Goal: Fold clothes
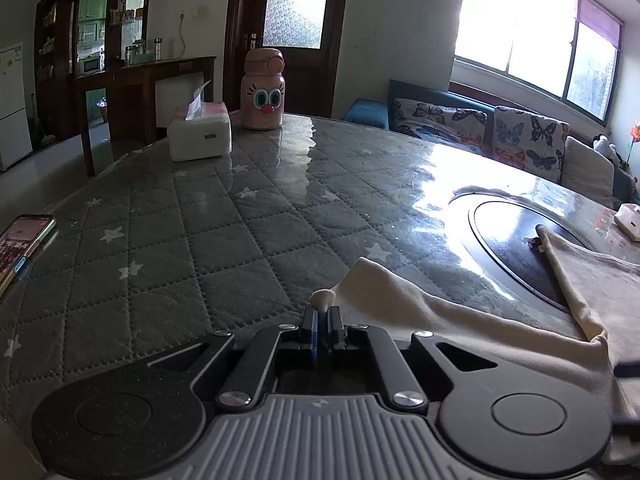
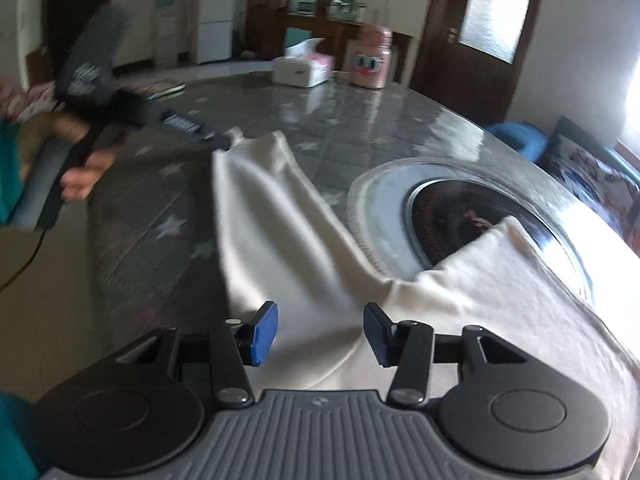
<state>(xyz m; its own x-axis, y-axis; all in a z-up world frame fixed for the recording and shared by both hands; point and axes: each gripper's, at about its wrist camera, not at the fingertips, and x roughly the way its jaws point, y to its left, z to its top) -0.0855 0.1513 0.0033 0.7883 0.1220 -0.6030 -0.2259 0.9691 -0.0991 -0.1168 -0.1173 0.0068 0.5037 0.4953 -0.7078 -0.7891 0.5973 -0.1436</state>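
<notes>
Cream garment [image 2: 304, 248] lay spread on table [image 1: 200, 216], one part draped over dark round inset [image 2: 460, 216], another stretched toward the far left. Left gripper [image 1: 322, 312] pinched shut on a small nub of cloth at a corner, lifted slightly off the surface. Right gripper [image 2: 320, 332] hovered over the near part of the garment, jaws wide apart, nothing between them. Looked light, limp and soft: likely to sag and crease when lifted, no risk of breaking, little slip against rubber pads. Best taken at a hem or corner, likely the free edge on the near right, matching the left hold. Tissue box [image 1: 200, 132], pink bottle [image 1: 263, 90] stood far off; phone [image 1: 24, 248] at left edge.
</notes>
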